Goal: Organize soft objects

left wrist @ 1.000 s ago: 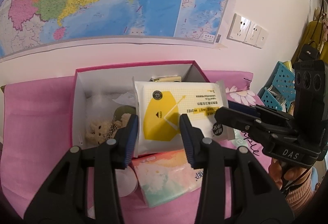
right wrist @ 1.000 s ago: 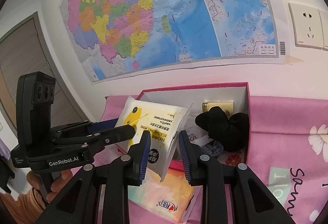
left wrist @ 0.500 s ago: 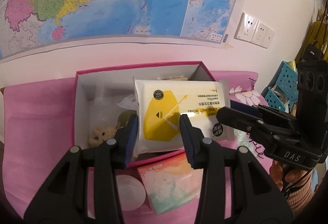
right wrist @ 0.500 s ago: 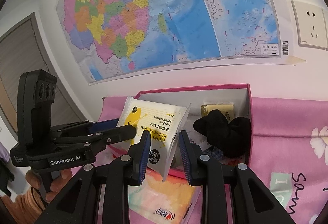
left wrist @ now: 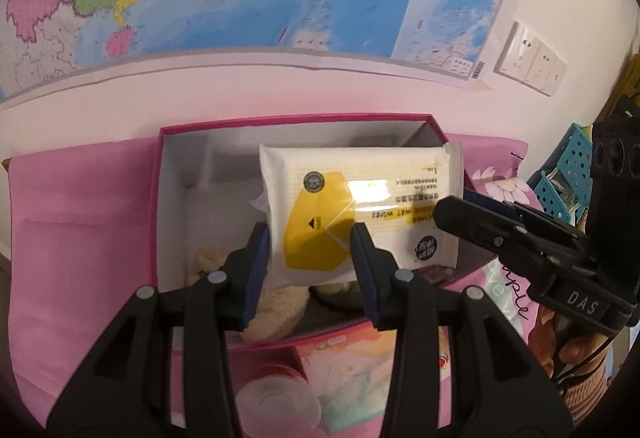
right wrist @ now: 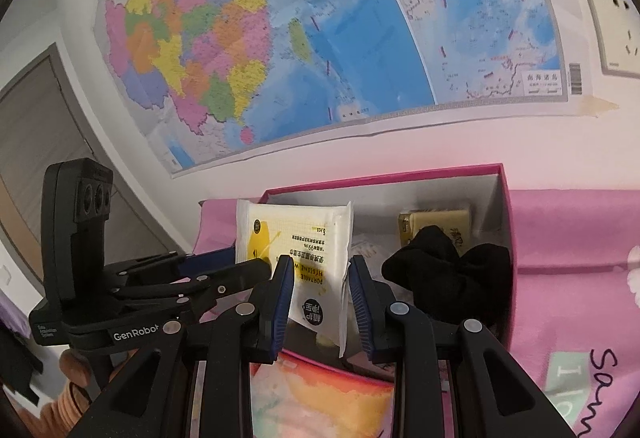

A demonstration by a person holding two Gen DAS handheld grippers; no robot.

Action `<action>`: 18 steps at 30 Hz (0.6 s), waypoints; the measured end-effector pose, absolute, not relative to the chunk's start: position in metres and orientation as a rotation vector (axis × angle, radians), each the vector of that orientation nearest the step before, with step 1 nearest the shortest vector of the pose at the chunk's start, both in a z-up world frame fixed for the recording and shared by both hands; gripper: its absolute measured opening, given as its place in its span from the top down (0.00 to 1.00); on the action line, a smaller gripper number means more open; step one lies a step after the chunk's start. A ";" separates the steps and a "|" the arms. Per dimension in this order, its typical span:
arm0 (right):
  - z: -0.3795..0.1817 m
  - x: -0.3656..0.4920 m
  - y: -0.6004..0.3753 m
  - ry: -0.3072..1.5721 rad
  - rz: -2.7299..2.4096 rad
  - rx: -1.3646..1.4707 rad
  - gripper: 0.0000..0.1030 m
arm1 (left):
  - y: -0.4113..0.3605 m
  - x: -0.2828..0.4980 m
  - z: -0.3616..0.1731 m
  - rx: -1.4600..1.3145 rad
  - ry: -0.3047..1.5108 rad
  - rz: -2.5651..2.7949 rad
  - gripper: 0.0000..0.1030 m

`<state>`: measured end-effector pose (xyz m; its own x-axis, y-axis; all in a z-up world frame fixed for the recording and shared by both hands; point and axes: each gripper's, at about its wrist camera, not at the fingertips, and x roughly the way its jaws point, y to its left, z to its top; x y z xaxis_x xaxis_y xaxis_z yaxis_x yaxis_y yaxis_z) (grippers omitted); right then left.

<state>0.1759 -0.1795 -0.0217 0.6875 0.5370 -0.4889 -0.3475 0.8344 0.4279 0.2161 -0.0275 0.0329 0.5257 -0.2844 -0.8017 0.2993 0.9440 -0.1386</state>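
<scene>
Both grippers are gripping one wipes packet [left wrist: 360,205], which is hanging over the open pink box [left wrist: 160,197] in the middle of the frame, not yet resting inside; the left gripper [left wrist: 312,258] is pinching the packet's near edge, its fingers pressed against the yellow patch; the right gripper [right wrist: 320,298] is clamping the packet's end, holding it on edge, presumably so the limp packet is not sagging while being guided in; a black cloth [right wrist: 448,278] and a yellow pack [right wrist: 436,222] are occupying the box's right side, so the free room is appearing to lie left; a second, pastel packet [left wrist: 344,378] is waiting on the pink cover [left wrist: 80,217] at the lower edge.
</scene>
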 end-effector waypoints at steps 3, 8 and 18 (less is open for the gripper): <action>-0.026 0.183 -0.178 0.655 0.490 0.321 0.72 | -0.026 0.223 0.030 0.011 0.974 -0.352 0.59; -0.035 0.196 -0.179 0.679 0.444 0.324 0.71 | -0.020 0.228 0.027 0.000 0.981 -0.341 0.58; -0.041 0.183 -0.180 0.678 0.415 0.287 0.54 | 0.011 0.207 0.041 -0.058 0.878 -0.346 0.38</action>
